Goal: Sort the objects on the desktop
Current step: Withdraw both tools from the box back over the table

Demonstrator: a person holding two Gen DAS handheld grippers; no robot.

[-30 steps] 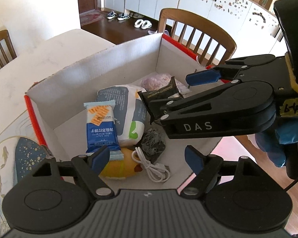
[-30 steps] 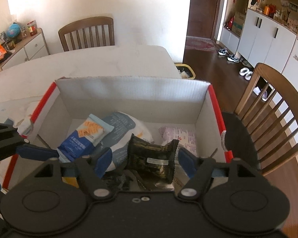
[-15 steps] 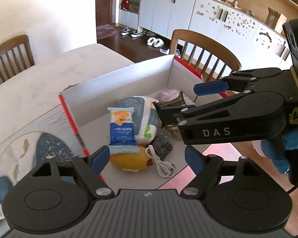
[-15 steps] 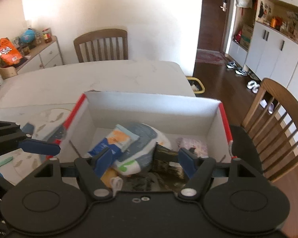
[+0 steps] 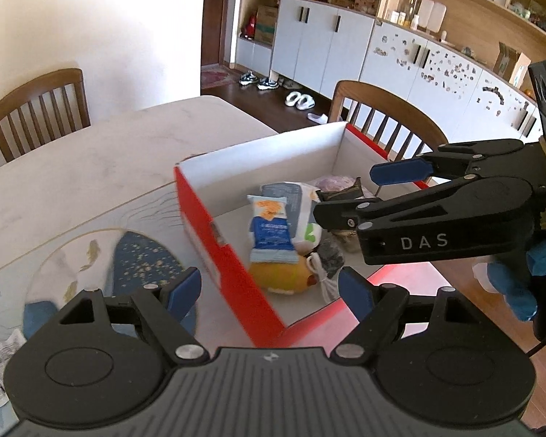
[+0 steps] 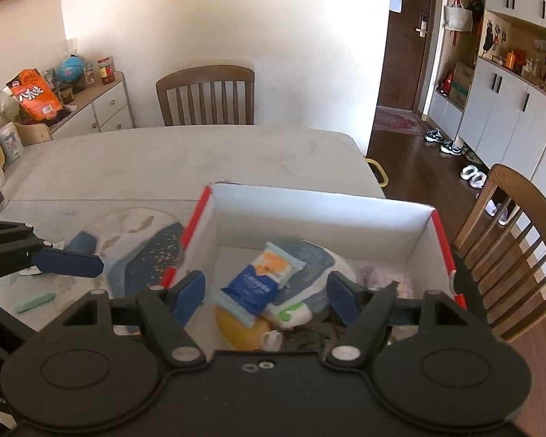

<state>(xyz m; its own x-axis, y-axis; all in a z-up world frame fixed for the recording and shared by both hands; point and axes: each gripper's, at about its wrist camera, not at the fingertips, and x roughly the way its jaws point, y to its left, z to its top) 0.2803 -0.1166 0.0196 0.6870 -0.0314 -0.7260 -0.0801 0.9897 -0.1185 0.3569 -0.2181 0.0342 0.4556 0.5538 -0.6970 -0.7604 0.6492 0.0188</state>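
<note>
Both your hand-held grippers pulled back and up from red-and-white cardboard box [image 6: 320, 204] since a second ago.

Left hand-held gripper [image 5: 269, 287]: jaws apart, empty.

Right hand-held gripper [image 6: 265, 293]: jaws apart, empty; dark snack packet [image 5: 340, 195] earlier framed between them now lies in box beside blue-and-orange cracker packet [image 6: 262, 284].

Judgement: deposit done. Pale green strip [image 6: 35, 302] remains loose on bench [image 6: 163, 156].

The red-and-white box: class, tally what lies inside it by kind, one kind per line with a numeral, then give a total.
Inside the box:
Sealed packets: 4 (blue-and-orange packet, grey-and-white pouch, pink packet, dark packet)
Yellow rounded item: 1
White cable: 1
Crumpled dark wrapper: 1
Total: 7
</note>
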